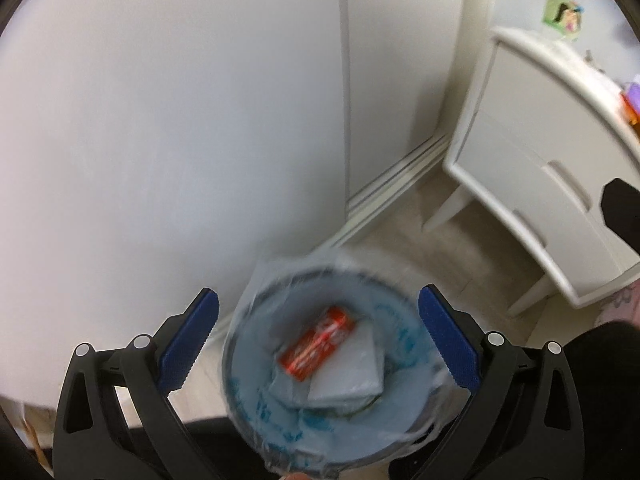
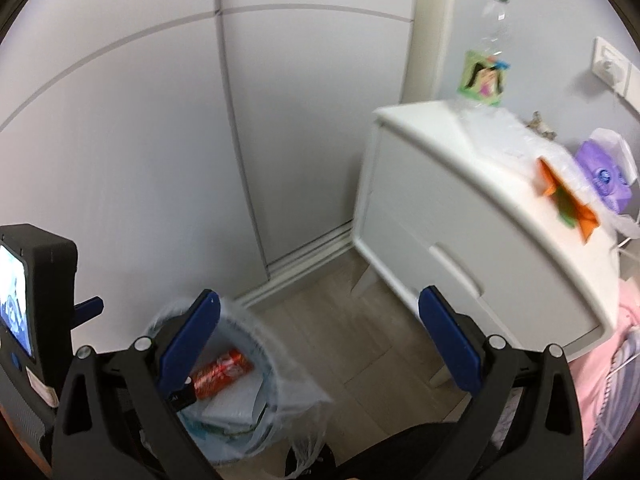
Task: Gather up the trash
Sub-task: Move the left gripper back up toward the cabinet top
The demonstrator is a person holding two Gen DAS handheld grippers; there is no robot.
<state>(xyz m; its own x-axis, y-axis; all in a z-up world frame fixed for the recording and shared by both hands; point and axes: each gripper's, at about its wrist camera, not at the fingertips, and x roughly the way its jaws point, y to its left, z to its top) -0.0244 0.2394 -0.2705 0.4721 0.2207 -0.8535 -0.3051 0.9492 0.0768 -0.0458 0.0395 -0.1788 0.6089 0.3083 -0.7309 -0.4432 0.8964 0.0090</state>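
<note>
Jaws of the left gripper (image 1: 318,336) stand wide apart, empty, above the lined trash bin (image 1: 280,432). Inside the bin lie a red wrapper (image 1: 318,344), its print too blurred to read, and a grey packet (image 1: 352,372). Right gripper (image 2: 318,336) is likewise spread and holds nothing. A clear bottle (image 2: 486,52) with a cartoon label stands on the white nightstand (image 2: 460,216), beside an orange wrapper (image 2: 560,196). Wood-look floor (image 2: 360,332) meets pale wardrobe doors.
</note>
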